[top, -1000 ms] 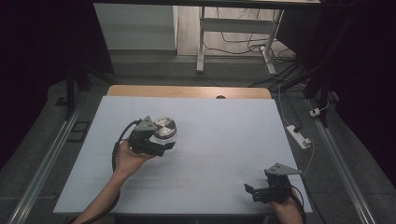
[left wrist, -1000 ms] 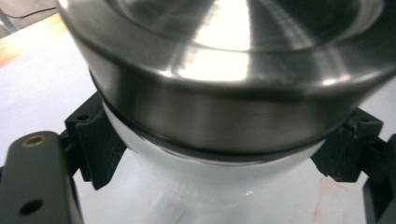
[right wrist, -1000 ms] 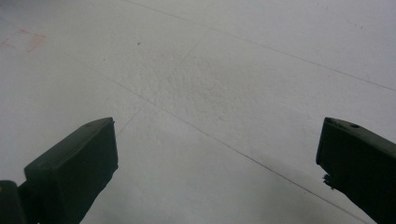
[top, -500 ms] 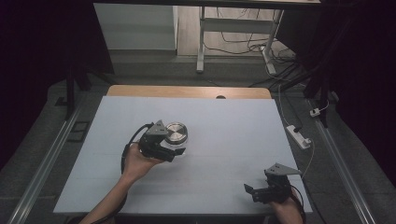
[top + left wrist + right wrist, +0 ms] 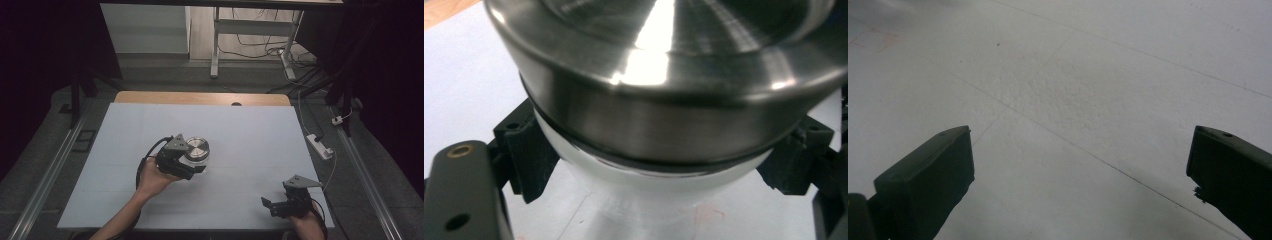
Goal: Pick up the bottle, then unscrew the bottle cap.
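A white jar with a shiny metal lid point(image 5: 196, 149) is held over the middle of the table. My left gripper point(image 5: 192, 161) is shut on its white body just under the lid. In the left gripper view the metal lid point(image 5: 659, 85) looms large, and the black pads point(image 5: 526, 155) press the white jar point(image 5: 654, 175) from both sides. My right gripper point(image 5: 274, 205) rests near the table's front right corner. In the right gripper view its two black fingers point(image 5: 928, 180) stand wide apart with only bare table between them.
The pale grey table top point(image 5: 250, 140) has a wooden strip point(image 5: 200, 98) along its far edge. A white power strip point(image 5: 320, 146) lies on the floor to the right. A table leg and cables point(image 5: 216, 45) stand beyond the far edge.
My left hand has carried the jar to the right, toward the table's middle. The right gripper has stayed where it was.
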### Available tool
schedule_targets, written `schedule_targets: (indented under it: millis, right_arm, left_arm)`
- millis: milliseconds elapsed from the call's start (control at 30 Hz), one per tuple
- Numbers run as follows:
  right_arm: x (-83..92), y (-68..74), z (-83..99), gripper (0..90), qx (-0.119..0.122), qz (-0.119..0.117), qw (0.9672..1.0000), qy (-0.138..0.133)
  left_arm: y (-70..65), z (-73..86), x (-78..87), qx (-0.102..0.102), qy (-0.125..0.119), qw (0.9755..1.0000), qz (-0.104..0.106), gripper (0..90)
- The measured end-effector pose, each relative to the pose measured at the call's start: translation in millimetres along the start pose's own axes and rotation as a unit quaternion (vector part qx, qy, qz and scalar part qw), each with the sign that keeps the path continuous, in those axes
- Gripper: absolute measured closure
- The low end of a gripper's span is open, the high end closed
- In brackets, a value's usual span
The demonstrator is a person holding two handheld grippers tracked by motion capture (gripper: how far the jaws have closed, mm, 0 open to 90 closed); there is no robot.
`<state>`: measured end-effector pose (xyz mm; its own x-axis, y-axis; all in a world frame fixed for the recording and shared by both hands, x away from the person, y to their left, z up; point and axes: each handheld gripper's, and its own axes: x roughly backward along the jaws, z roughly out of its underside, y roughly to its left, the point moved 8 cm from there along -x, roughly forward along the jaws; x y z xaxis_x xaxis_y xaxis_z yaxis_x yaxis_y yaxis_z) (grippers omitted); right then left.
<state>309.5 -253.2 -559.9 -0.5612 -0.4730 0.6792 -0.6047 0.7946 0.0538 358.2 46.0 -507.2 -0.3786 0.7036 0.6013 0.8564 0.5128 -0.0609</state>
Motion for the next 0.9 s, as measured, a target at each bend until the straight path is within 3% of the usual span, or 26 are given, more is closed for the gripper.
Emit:
schedule_targets:
  millis: [267, 400, 567, 900]
  right_arm:
    - [0.6, 0.2, -0.5, 0.0, 0.001, 0.000, 1.0000, -0.004]
    - [3.0, -0.1, -3.2, 0.0, 0.002, 0.012, 0.9998, -0.015]
    - [10.5, 4.2, -15.2, 0.0, -0.008, 0.003, 0.9991, -0.042]
    - [14.1, 15.3, -27.3, 0.0, -0.008, -0.024, 0.9979, -0.060]
  left_arm:
    - [-7.5, -1.9, -4.7, -0.002, 0.000, 0.9999, 0.010, 16.1]
    - [-9.3, -2.6, -5.5, -0.004, 0.000, 0.9999, 0.011, 16.1]
    - [-9.0, -1.6, -5.6, -0.005, 0.002, 0.9999, 0.013, 16.1]
    - [-9.3, -2.0, -5.1, -0.004, -0.002, 0.9999, 0.016, 16.1]
